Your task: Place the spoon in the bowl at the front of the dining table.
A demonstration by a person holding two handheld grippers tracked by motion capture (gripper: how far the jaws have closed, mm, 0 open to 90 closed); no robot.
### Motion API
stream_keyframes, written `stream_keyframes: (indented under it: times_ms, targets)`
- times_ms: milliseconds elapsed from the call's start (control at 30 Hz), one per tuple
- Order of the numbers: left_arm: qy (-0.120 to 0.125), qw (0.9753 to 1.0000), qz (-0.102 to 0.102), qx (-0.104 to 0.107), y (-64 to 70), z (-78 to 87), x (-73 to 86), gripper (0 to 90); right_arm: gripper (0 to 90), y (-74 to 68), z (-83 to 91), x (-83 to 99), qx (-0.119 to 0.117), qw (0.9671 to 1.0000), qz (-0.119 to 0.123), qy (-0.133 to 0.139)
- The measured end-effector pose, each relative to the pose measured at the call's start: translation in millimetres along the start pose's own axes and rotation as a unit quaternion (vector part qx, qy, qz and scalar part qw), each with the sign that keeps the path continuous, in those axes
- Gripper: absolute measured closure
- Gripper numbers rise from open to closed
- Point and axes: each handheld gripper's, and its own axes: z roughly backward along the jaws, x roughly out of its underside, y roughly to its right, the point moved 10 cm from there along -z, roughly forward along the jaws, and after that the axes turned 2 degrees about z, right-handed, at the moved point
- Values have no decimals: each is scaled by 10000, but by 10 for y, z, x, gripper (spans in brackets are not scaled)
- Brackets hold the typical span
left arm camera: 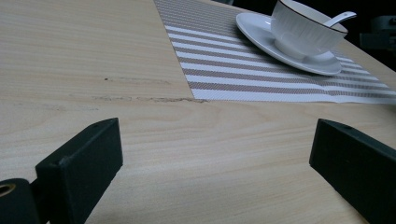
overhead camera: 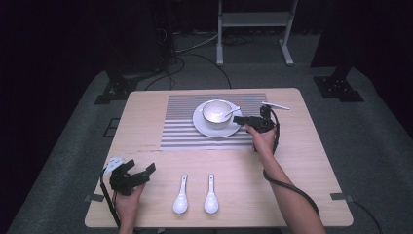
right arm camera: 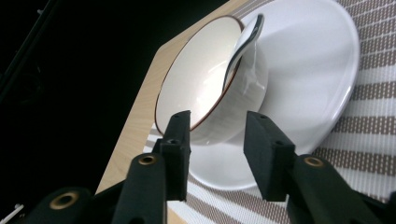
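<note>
Jaws of the right gripper (right arm camera: 215,154) stood parted with nothing between them, at lower centre of its own view, aimed at the near wall of the bowl (right arm camera: 205,88) just ahead. That bowl sat on a plate (right arm camera: 322,65) on the striped mat (right arm camera: 369,135), a spoon (right arm camera: 243,44) leaning inside it with its handle over the rim. From there, a careless push forward could have knocked the bowl, slid it on the plate or tipped the spoon out; a pinch on the curved wall might well have slipped. The left gripper (left arm camera: 212,163) rested low at lower left of the high view, jaws spread wide over bare table (left arm camera: 70,56), holding nothing. Two more spoons (overhead camera: 181,195) (overhead camera: 211,194) lay near the front edge in the high view, between the hands. Whether the right jaws touched the bowl could not be told; the bowl's far side and the spoon's scoop were hidden, and the dark surroundings were hard to make out.
</note>
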Motion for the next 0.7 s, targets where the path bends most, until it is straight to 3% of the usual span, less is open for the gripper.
stream_keyframes:
  times_ms: [333,700]
  targets:
    - [-1,10000,-17,-3,7,2,0,12,433,-28,125,174,-76,9997,195,-157]
    - [-2,10000,-32,-21,11,-2,0,12,371,-143,230,343,-349,9983,316,-351]
